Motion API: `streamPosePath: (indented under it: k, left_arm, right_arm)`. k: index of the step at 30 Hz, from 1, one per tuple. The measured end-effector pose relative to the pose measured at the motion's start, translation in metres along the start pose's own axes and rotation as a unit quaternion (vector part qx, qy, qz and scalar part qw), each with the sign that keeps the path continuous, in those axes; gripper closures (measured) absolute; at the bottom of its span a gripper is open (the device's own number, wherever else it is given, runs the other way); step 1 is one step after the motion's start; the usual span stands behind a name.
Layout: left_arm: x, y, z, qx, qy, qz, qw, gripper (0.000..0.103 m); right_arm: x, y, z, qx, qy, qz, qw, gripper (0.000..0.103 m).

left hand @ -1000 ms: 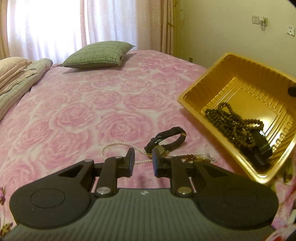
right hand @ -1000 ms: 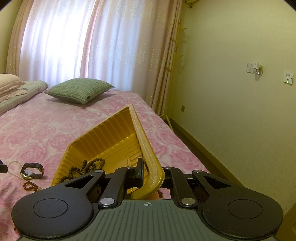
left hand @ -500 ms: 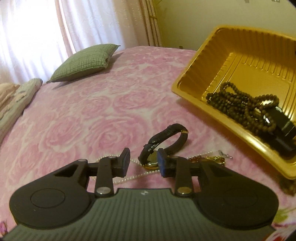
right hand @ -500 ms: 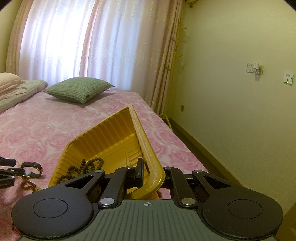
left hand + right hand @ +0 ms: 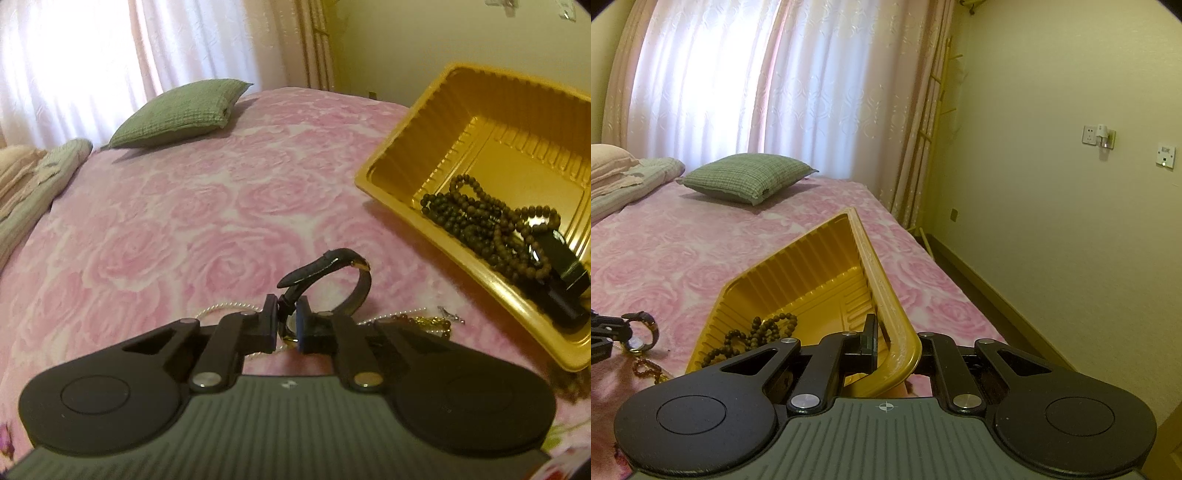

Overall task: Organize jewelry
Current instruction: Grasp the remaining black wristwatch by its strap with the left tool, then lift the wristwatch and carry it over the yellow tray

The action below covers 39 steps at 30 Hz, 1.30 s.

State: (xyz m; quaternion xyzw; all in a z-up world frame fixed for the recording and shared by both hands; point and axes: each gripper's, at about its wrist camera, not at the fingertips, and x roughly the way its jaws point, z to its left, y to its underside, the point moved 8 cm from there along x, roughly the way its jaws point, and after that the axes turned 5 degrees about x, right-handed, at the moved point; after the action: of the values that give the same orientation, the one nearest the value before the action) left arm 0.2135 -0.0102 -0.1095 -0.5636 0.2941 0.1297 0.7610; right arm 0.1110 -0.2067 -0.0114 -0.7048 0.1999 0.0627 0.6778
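My left gripper [image 5: 287, 325] is clamped on the wristwatch [image 5: 332, 284], fingers pinching the case end where the dial glints gold, while the glossy black strap loops forward of the fingertips toward the gold tray [image 5: 399, 166]. The strap looks like smooth leather, curled into a ring with a small gold buckle at its top. From the right wrist view I see the same watch [image 5: 642, 332] to the left of the tray [image 5: 890, 310], held at the tip of the left gripper [image 5: 613, 334].

The tray is thin moulded plastic with a metallic gold sheen, rectangular, with ribbed walls and a stepped, ridged floor. Inside it lies a tangled heap of dark round wooden beads [image 5: 476, 221], matte and brown-black, beside a shiny black blocky object [image 5: 561, 273] I cannot identify. My right gripper [image 5: 894, 347] is clamped on the tray's near corner rim, one finger inside the wall, the other outside, and the tray sits tilted.

On the bed [image 5: 166, 229], whose cover is a soft pink rose print, a fine pearl strand [image 5: 225, 306] runs just behind my left gripper, and a small cluster of amber beads and gold chain [image 5: 424, 321] lies between the watch and the tray. I can read no brand or writing anywhere.
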Motion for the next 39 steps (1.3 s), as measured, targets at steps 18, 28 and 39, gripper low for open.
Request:
streamPosePath:
  k: [18,28,39]
  left_arm:
    - [-0.056,-0.019,0.022,-0.079,0.018,-0.015,0.9966,0.095]
    - [-0.067,-0.029,-0.009,-0.079,0.052,-0.018,0.9954,0.095]
    - [-0.064,-0.051,-0.062,-0.07,0.108,-0.024,0.9913,0.095]
  right_arm:
    - [-0.007,-0.002,0.002,0.002,-0.007,-0.002,1.0,0.094]
    - [-0.011,-0.004,0.002,0.002,-0.011,-0.004,1.0,0.094]
    - [-0.013,-0.004,0.001,0.002,-0.013,-0.005,1.0,0.094]
